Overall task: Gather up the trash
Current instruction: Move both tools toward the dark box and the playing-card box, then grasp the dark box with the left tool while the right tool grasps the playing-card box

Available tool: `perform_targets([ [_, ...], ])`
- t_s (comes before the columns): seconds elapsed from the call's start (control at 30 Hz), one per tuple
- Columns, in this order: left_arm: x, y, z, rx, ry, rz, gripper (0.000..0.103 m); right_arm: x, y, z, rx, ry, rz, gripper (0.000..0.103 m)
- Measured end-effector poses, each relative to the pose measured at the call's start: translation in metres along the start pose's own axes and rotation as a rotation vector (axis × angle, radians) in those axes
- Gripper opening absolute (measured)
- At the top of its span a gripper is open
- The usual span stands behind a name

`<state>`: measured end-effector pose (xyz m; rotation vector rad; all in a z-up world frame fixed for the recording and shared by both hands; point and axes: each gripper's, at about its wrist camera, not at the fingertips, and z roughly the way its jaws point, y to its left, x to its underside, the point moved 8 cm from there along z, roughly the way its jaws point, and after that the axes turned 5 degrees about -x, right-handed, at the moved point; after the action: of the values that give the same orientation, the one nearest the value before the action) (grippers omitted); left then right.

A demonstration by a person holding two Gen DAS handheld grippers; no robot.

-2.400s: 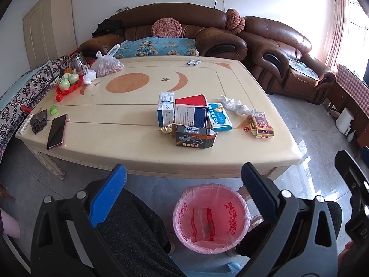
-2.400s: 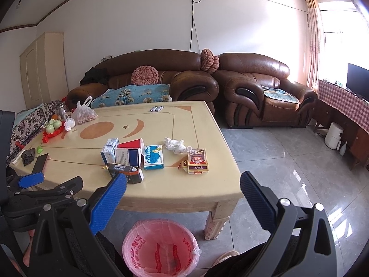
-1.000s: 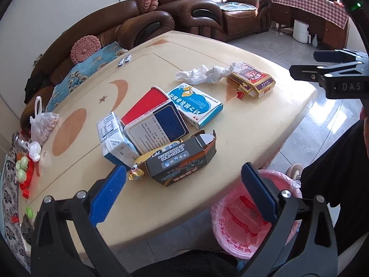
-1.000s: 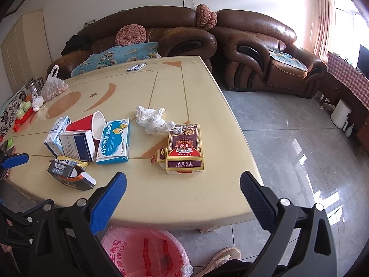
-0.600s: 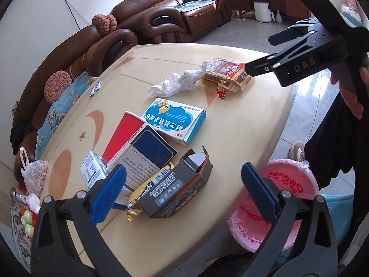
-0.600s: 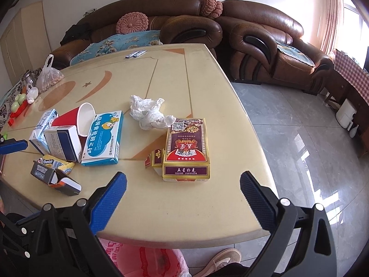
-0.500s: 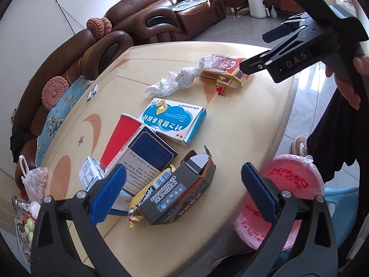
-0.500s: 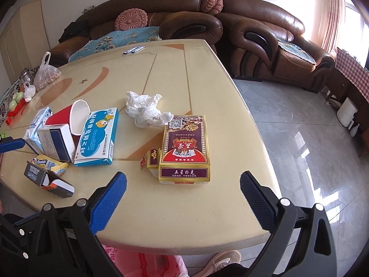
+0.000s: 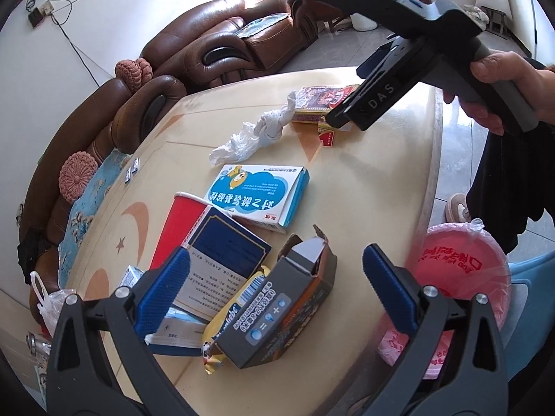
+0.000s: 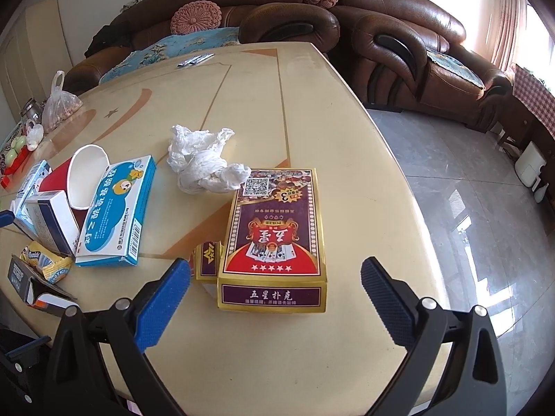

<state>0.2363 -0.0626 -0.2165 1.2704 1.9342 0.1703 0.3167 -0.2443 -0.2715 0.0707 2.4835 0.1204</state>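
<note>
The left gripper (image 9: 274,284) is spread wide, its ribbed blue pads flanking a torn-open grey cardboard box (image 9: 277,308) near the front edge of the glossy cream tabletop (image 9: 381,180). A crinkled yellow foil wrapper (image 9: 222,329) lies tucked against the box. The right gripper (image 10: 275,294) is likewise released, hovering over a glossy rectangular playing-card box (image 10: 274,232) at the tabletop's front right corner. Crumpled white tissue (image 10: 203,164) touches that box's far end. A pink plastic-lined round bin (image 9: 461,270) stands on the floor beside the front edge.
</note>
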Motion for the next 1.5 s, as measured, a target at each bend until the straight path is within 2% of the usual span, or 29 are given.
perform_targets([
  [0.07, 0.002, -0.005, 0.004, 0.021, 0.017, 0.019, 0.098, -0.001, -0.002, 0.003, -0.006, 0.002, 0.01, 0.096],
  [0.2, 0.008, -0.01, 0.012, 0.016, 0.044, 0.049, 0.098, -0.004, -0.005, 0.007, -0.004, -0.009, 0.016, 0.096],
  [0.43, 0.015, -0.015, 0.016, 0.032, 0.053, 0.07, 0.097, -0.006, -0.004, 0.013, 0.047, -0.021, -0.006, 0.096],
  [0.47, 0.016, -0.016, 0.016, 0.037, 0.057, 0.072, 0.094, -0.006, -0.004, 0.014, 0.054, -0.022, -0.01, 0.096],
  [0.53, 0.017, -0.017, 0.015, 0.059, 0.054, 0.07, 0.079, -0.006, -0.006, 0.015, 0.061, -0.02, -0.009, 0.096],
  [0.6, 0.018, -0.016, 0.016, 0.06, 0.06, 0.07, 0.07, -0.006, -0.007, 0.016, 0.06, -0.022, 0.002, 0.096],
  [0.67, 0.02, -0.014, 0.017, 0.07, 0.072, 0.057, 0.067, -0.007, -0.008, 0.015, 0.05, -0.027, 0.016, 0.096],
  [0.73, 0.021, -0.008, 0.018, 0.048, 0.079, 0.044, 0.058, -0.007, -0.009, 0.014, 0.044, -0.034, 0.025, 0.096],
  [0.8, 0.021, -0.005, 0.018, 0.066, 0.086, 0.019, 0.056, -0.008, -0.011, 0.014, 0.047, -0.038, 0.034, 0.096],
  [1.0, 0.023, -0.001, 0.014, 0.046, 0.096, -0.007, 0.047, -0.005, -0.01, 0.018, 0.054, -0.027, 0.032, 0.082],
  [1.17, 0.023, 0.003, 0.01, 0.064, 0.103, -0.061, 0.041, -0.005, -0.003, 0.014, 0.055, -0.037, 0.015, 0.063],
  [1.27, 0.023, 0.006, 0.008, 0.062, 0.109, -0.094, 0.035, -0.004, -0.003, 0.013, 0.064, -0.043, 0.016, 0.061],
  [1.37, 0.024, 0.01, 0.008, 0.054, 0.117, -0.137, 0.034, -0.004, -0.005, 0.012, 0.067, -0.046, 0.027, 0.06],
  [1.5, 0.025, 0.021, 0.008, 0.064, 0.135, -0.241, 0.033, -0.005, -0.012, 0.006, 0.088, -0.06, 0.043, 0.06],
])
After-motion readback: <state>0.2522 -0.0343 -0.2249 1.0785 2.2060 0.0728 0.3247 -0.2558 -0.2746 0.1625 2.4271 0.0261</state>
